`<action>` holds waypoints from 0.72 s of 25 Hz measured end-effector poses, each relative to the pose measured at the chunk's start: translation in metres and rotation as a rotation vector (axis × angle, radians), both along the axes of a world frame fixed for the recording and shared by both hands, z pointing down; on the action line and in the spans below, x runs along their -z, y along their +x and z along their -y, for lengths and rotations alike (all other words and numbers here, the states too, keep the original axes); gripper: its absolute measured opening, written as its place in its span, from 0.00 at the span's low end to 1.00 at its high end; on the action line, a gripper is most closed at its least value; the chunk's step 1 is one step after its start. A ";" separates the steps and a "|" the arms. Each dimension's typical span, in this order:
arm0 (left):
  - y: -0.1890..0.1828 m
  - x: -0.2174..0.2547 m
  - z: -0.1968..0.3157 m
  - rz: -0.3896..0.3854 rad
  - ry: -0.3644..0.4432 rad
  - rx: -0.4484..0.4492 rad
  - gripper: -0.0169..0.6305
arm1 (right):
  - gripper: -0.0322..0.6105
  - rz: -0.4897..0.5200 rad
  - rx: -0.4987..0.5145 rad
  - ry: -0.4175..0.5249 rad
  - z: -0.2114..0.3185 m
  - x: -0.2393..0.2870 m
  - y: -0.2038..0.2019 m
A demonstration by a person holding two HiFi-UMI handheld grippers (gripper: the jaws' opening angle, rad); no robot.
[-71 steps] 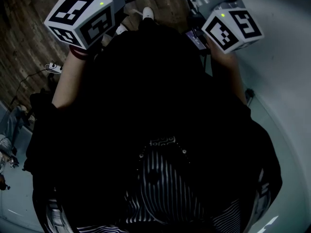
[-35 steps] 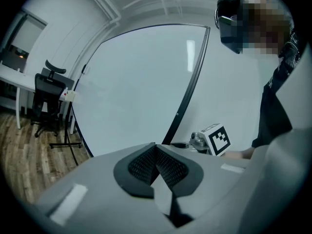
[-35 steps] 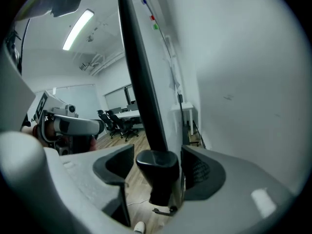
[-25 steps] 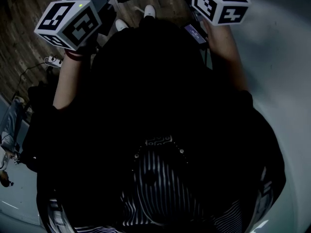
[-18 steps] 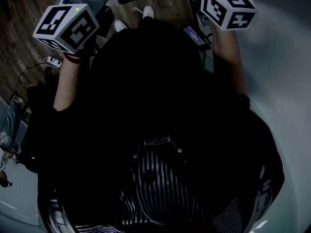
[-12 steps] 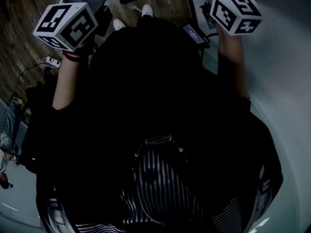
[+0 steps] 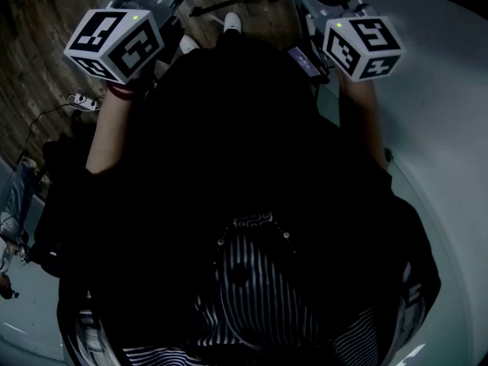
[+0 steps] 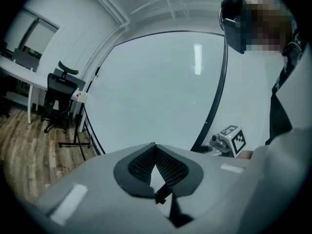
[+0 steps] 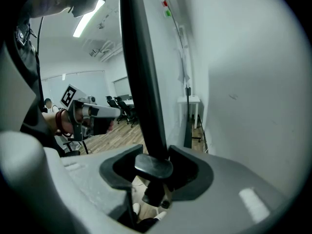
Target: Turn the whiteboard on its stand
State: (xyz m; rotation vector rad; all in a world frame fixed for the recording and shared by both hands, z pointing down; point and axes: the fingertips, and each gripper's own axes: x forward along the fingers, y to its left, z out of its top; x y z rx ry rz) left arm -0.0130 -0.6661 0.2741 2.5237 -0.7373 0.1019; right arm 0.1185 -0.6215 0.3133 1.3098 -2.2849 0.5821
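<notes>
The whiteboard [image 8: 156, 91] is a large white panel in a black frame; in the head view its pale surface [image 7: 446, 128] fills the right side. The black frame edge [image 9: 139, 72] runs upright between the pads of my right gripper [image 9: 156, 152], with a black knob [image 9: 152, 165] low between the jaws. My right gripper is shut on that frame. My left gripper [image 8: 155, 146] hangs in front of the board face with its tips meeting and nothing between them. Both marker cubes, the left one [image 7: 114, 43] and the right one [image 7: 362, 48], show at the top of the head view.
A black office chair [image 8: 61, 94] and a white desk [image 8: 19, 69] stand at the left on the wooden floor [image 7: 38, 59]. A black stand leg [image 8: 75, 143] reaches out over the floor. A plug and cable [image 7: 80, 101] lie there. A white wall [image 9: 253, 82] is close behind the board.
The right marker cube rose toward the top of the head view, then came back down and toward the body. The left cube shifted only slightly.
</notes>
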 end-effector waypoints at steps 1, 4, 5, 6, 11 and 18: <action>-0.001 0.000 0.001 0.000 0.002 0.003 0.01 | 0.32 0.000 -0.002 0.001 -0.003 0.000 -0.001; -0.006 0.005 0.003 -0.006 0.008 0.015 0.01 | 0.32 0.001 -0.028 0.008 -0.008 0.003 -0.003; -0.008 0.006 0.003 -0.008 0.009 0.016 0.01 | 0.32 -0.001 -0.032 0.008 -0.007 0.003 -0.003; -0.008 0.006 0.003 -0.010 0.010 0.016 0.01 | 0.32 -0.004 -0.032 0.007 -0.005 0.004 -0.003; -0.015 0.008 0.001 -0.016 0.016 0.023 0.01 | 0.32 -0.003 -0.012 0.019 0.015 0.005 -0.019; -0.023 0.010 -0.002 -0.023 0.015 0.052 0.01 | 0.33 0.010 -0.006 0.033 0.043 0.006 -0.041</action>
